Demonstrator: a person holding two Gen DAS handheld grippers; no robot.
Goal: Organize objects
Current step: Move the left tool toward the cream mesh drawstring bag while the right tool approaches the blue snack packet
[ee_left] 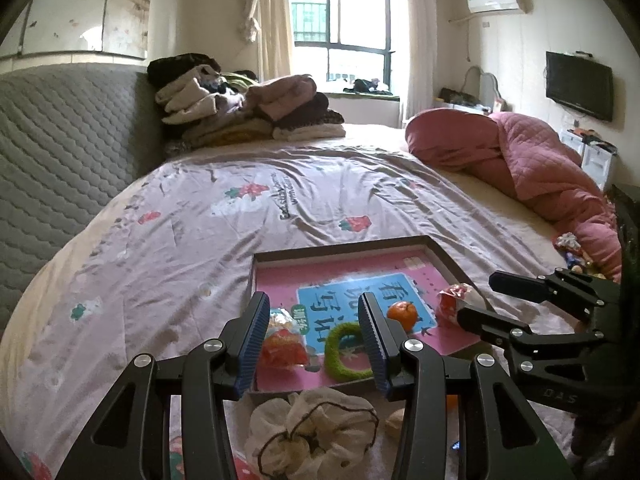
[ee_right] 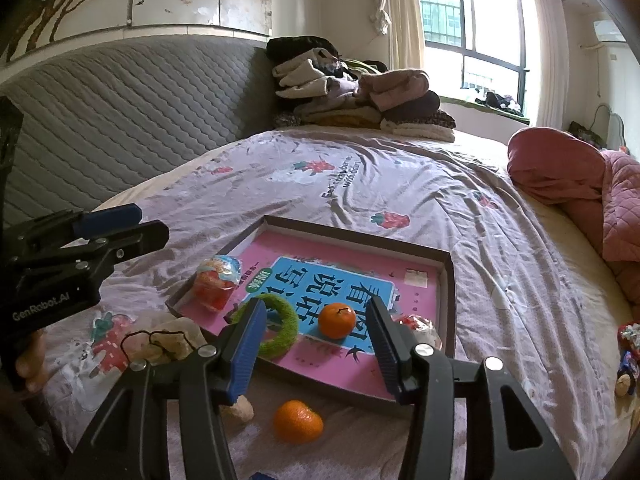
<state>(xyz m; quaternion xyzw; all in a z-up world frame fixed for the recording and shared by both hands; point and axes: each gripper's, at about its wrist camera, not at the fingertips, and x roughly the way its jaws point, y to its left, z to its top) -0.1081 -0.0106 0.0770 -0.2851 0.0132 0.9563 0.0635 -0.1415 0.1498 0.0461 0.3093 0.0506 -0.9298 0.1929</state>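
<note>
Right claw [ee_right: 316, 344] wide open, empty, above tray [ee_right: 448, 276]; loose tangerine [ee_right: 298, 421] on bed just below. Left claw [ee_left: 314, 344] likewise open, empty.

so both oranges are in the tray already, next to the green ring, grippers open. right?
Not quite. Only one orange sits in the tray next to the green ring; the other orange lies on the bedsheet outside it, as the right wrist view shows. Both the left gripper and right gripper are open.
</note>
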